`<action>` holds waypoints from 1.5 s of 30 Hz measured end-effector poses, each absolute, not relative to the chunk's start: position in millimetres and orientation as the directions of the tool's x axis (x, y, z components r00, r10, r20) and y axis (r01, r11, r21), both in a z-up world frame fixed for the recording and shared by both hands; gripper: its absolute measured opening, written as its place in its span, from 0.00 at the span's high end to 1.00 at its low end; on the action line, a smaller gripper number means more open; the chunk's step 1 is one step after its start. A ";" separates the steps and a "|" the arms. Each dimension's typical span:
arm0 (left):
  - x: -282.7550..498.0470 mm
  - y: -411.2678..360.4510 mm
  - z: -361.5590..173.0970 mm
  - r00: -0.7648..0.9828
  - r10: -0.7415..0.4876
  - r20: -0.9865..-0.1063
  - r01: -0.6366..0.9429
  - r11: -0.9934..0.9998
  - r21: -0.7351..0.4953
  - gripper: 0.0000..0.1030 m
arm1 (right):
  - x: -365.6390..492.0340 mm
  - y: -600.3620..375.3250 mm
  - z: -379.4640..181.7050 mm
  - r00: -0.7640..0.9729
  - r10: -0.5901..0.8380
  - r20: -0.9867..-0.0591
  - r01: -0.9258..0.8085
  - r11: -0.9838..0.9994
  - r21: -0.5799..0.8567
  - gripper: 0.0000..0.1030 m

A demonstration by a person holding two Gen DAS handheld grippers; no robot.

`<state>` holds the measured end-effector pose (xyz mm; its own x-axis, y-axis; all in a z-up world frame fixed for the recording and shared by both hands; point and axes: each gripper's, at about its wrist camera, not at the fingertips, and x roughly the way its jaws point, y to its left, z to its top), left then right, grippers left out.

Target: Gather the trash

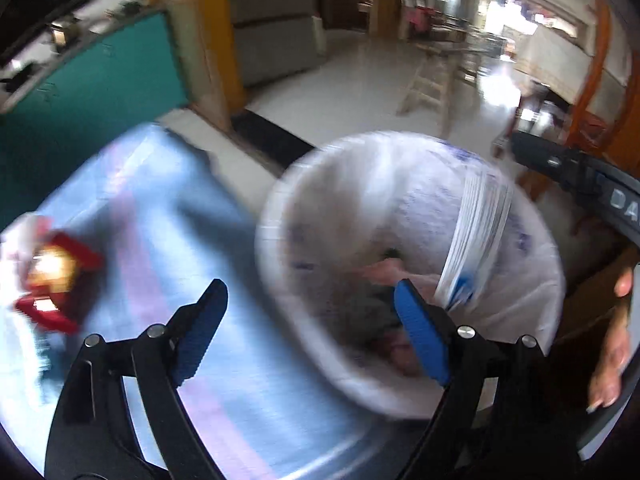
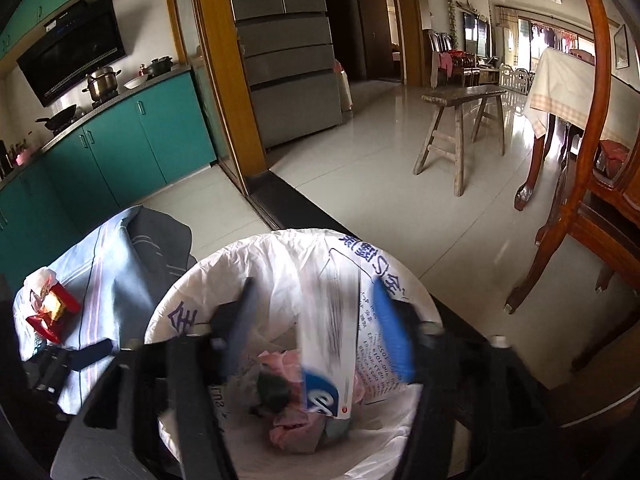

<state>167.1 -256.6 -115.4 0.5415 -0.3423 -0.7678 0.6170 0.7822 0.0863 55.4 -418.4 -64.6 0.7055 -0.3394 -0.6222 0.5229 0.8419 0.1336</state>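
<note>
The right gripper (image 2: 316,332) gapes wide above the white-lined round bin (image 2: 192,280); a white-and-blue paper packet (image 2: 332,344) hangs between its fingers, contact unclear. The left gripper (image 1: 308,332) spreads wide, holding nothing.

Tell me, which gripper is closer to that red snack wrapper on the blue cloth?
Left. The left gripper hangs open over the cloth's edge beside the red snack wrapper. The right gripper is open above the lined trash bin, farther away.

Place: a home, kitchen opening onto a living room.
Kitchen: teal cabinets (image 2: 120,140), pot (image 2: 102,82) on stove, refrigerator (image 2: 288,52).
Living room: wooden bench (image 2: 460,120), tiled floor (image 2: 380,184).
</note>
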 end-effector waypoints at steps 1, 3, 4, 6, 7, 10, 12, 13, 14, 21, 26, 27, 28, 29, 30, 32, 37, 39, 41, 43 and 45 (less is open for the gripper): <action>170.0 -242.5 -110.5 0.581 -0.309 -0.753 0.581 0.806 0.117 0.17 | 56.4 -415.0 -63.8 0.710 -0.334 -0.620 0.514 0.848 0.132 0.30; 176.7 -210.9 -100.6 0.636 -0.265 -0.725 0.519 0.842 0.149 0.17 | 60.8 -406.6 -64.3 0.715 -0.319 -0.622 0.492 0.862 0.123 0.28; 181.7 -191.3 -95.2 0.666 -0.232 -0.709 0.475 0.865 0.163 0.17 | 63.6 -403.2 -64.8 0.716 -0.312 -0.624 0.482 0.868 0.119 0.27; 192.5 -156.7 -88.4 0.698 -0.175 -0.694 0.396 0.902 0.170 0.17 | 71.4 -394.4 -66.2 0.721 -0.278 -0.634 0.446 0.887 0.118 0.26; 200.9 -131.8 -84.5 0.708 -0.148 -0.691 0.345 0.926 0.155 0.16 | 76.2 -387.9 -67.5 0.721 -0.266 -0.639 0.429 0.896 0.112 0.25; 223.6 -78.6 -84.9 0.681 -0.128 -0.721 0.260 0.963 0.075 0.15 | 91.6 -366.5 -66.9 0.742 -0.207 -0.638 0.364 0.924 0.122 0.25; 235.5 -56.1 -91.0 0.635 -0.153 -0.757 0.227 0.974 -0.006 0.15 | 108.2 -350.9 -64.5 0.756 -0.146 -0.639 0.308 0.940 0.150 0.25; 241.2 -46.0 -98.4 0.595 -0.182 -0.783 0.215 0.974 -0.063 0.15 | 121.4 -340.6 -63.0 0.759 -0.104 -0.643 0.272 0.947 0.168 0.25; 245.4 -40.1 -103.7 0.561 -0.214 -0.800 0.223 0.969 -0.103 0.15 | 135.3 -329.5 -61.0 0.763 -0.059 -0.643 0.237 0.952 0.194 0.25; 242.5 -25.6 -117.6 0.497 -0.280 -0.822 0.294 0.945 -0.144 0.52 | 240.0 -237.8 -46.3 0.758 0.260 -0.598 -0.050 0.937 0.344 0.23; 226.8 -11.2 -112.5 0.521 -0.258 -0.813 0.327 0.941 -0.088 0.76 | 288.4 -174.2 -55.9 0.719 0.335 -0.610 -0.159 0.932 0.324 0.21; 221.6 -7.4 -110.6 0.537 -0.240 -0.809 0.330 0.942 -0.060 0.76 | 298.0 -162.3 -61.8 0.701 0.332 -0.631 -0.162 0.936 0.313 0.21; 217.4 -3.9 -108.2 0.553 -0.220 -0.804 0.330 0.944 -0.031 0.76 | 302.7 -156.5 -65.7 0.688 0.329 -0.647 -0.162 0.939 0.304 0.21; 215.3 -0.4 -106.1 0.563 -0.209 -0.800 0.329 0.944 -0.015 0.76 | 306.7 -150.3 -71.7 0.671 0.326 -0.666 -0.167 0.942 0.292 0.21; 212.5 4.2 -104.1 0.570 -0.202 -0.796 0.328 0.945 -0.005 0.76 | 309.7 -144.5 -77.5 0.656 0.322 -0.683 -0.174 0.945 0.278 0.21; 208.0 16.2 -100.2 0.576 -0.201 -0.792 0.328 0.945 -0.001 0.76 | 312.7 -134.6 -86.2 0.628 0.314 -0.712 -0.187 0.949 0.254 0.25; 205.3 46.2 -88.0 0.584 -0.210 -0.784 0.300 0.953 -0.032 0.76 | 302.0 -119.6 -92.8 0.582 0.338 -0.739 -0.247 0.940 0.236 0.64; 207.5 43.9 -84.5 0.599 -0.202 -0.775 0.281 0.959 -0.033 0.72 | 292.6 -119.4 -92.3 0.565 0.352 -0.746 -0.258 0.935 0.245 0.68; 209.3 53.7 -78.5 0.620 -0.191 -0.761 0.253 0.967 -0.037 0.62 | 277.6 -122.5 -91.7 0.543 0.373 -0.752 -0.269 0.926 0.265 0.69; 206.6 64.2 -72.9 0.640 -0.182 -0.747 0.221 0.974 -0.048 0.56 | 264.8 -124.0 -94.4 0.513 0.389 -0.765 -0.286 0.918 0.275 0.69; 209.5 74.2 -68.2 0.652 -0.176 -0.737 0.189 0.980 -0.067 0.54 | 246.5 -121.2 -95.5 0.478 0.421 -0.771 -0.325 0.900 0.291 0.69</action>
